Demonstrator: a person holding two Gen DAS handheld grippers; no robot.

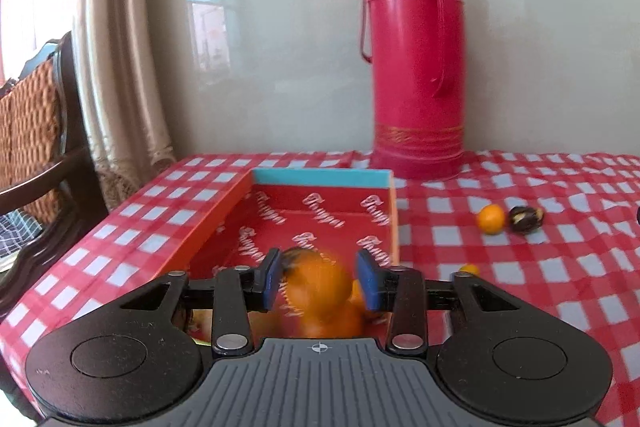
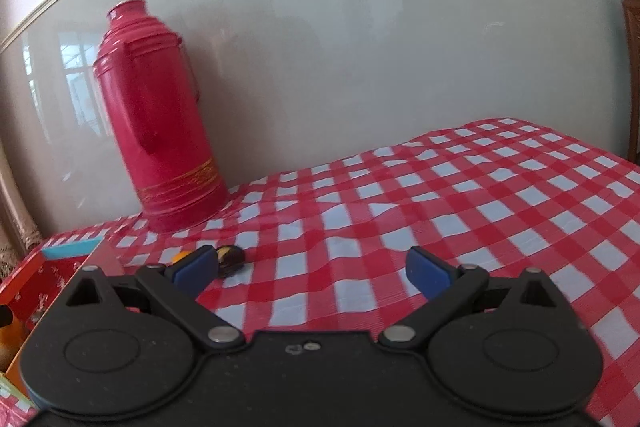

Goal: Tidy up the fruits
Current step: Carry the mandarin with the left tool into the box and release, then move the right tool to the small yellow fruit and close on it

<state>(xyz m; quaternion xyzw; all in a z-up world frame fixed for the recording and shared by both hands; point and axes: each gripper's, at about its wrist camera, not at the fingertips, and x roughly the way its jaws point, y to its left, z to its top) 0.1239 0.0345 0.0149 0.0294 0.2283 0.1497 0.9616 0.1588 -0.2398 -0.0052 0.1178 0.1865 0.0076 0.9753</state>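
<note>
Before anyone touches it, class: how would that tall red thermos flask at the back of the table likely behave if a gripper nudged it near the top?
The red thermos flask is tall on a narrow base, so a high nudge would probably tip it rather than slide it. Its plastic shell looks smooth, likely slippery. The wrinkled checked tablecloth might catch the base.

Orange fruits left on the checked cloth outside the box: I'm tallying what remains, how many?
2 visible: one round orange fruit beside a dark brown fruit, and a smaller orange one near the red box. Others may be hidden behind the grippers.
</note>
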